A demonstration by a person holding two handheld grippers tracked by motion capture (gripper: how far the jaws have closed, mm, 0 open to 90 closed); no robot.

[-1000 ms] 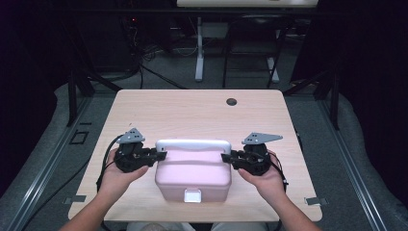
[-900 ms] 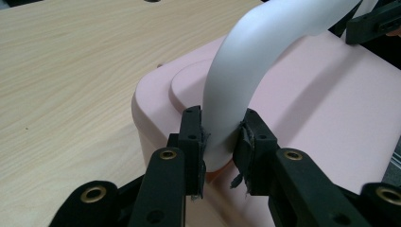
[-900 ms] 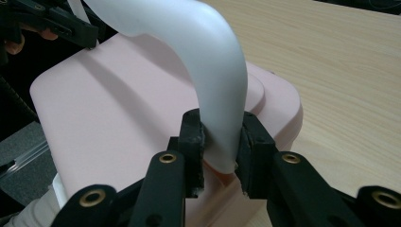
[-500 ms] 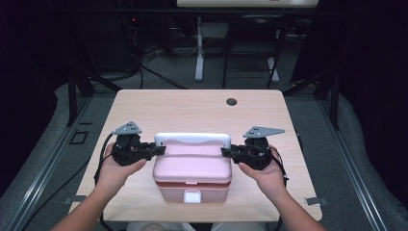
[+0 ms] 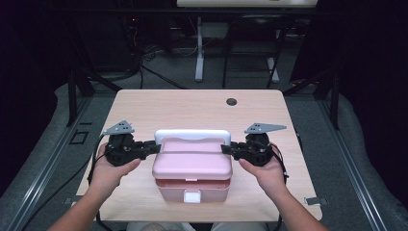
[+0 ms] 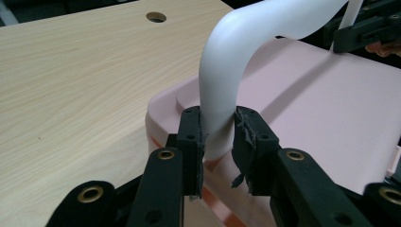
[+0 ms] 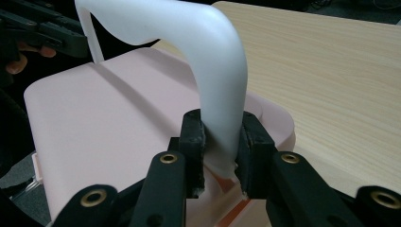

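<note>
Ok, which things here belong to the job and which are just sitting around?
In the job:
- pink plastic box
- its white arched handle, one end clamped in the left tongs, the other in the right tongs

Just there:
- light wooden table
- round cable hole in the table's far edge

Left gripper (image 5: 153, 147): black body, grey three-cornered plate on top, black cable trailing off. Right gripper (image 5: 227, 148): same build, same plate, cable looping at the wrist. Jaws: black bars with brass-ringed screw holes; black pads (image 6: 191, 142), frayed at their edges. Forearms bare, no sleeves.
</note>
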